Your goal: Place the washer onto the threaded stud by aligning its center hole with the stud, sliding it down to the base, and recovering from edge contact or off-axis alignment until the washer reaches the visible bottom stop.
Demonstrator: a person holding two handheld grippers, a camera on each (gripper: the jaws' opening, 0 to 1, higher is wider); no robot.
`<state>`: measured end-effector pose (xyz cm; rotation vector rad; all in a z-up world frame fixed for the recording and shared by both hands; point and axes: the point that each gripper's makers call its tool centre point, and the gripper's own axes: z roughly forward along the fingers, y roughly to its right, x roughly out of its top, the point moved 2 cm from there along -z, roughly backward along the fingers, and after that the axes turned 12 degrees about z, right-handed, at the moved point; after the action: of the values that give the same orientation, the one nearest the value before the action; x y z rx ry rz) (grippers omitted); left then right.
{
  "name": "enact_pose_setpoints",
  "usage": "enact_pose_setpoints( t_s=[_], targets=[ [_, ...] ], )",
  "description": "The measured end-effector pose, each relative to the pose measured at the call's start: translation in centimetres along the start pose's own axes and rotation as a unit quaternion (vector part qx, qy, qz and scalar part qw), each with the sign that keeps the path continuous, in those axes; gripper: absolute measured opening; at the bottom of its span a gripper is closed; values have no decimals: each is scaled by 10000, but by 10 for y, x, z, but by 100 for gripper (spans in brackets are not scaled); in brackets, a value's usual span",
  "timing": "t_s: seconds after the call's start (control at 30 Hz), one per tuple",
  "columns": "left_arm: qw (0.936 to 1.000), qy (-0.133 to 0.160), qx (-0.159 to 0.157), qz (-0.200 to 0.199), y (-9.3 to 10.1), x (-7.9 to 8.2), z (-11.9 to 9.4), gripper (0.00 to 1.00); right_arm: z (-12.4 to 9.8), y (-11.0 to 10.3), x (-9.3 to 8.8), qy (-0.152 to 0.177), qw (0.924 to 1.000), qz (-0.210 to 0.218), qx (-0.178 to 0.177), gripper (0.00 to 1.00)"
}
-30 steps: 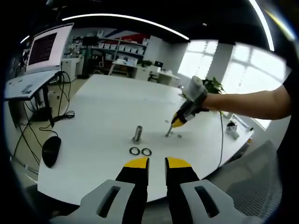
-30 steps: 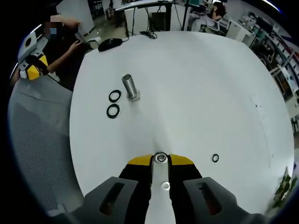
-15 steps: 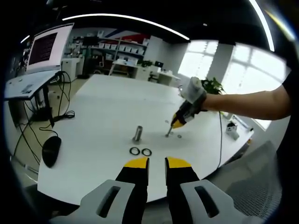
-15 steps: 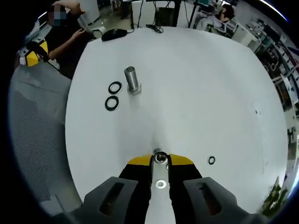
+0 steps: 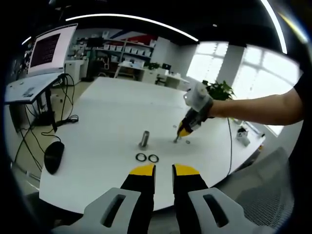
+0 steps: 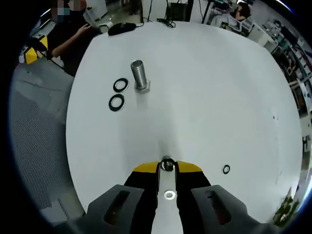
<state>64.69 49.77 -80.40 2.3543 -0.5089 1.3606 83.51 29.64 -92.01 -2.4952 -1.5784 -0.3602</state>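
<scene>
Washer (image 6: 167,165) pinched at the tips of the right gripper (image 6: 167,168) fingers, well apart from threaded stud (image 6: 138,74) upright on bench (image 6: 204,92); left gripper (image 5: 163,170) fingers slightly parted, empty; best carried level over stud, hole centred before lowering.

Bright, even indoor lighting; strong fisheye distortion.
Windows (image 5: 243,68) blow out white; a ceiling strip light (image 5: 131,19) curves with the lens. The white table (image 6: 204,87) shows faint shadows. Edges soften.
</scene>
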Motion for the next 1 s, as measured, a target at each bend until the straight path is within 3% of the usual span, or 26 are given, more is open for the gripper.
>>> enact_pose_setpoints(
  t_s=[1.0],
  targets=[
    [9999, -112, -6, -14, 0, -3, 1, 11, 24, -6, -15, -265, 9995, -57, 163, 14]
  ],
)
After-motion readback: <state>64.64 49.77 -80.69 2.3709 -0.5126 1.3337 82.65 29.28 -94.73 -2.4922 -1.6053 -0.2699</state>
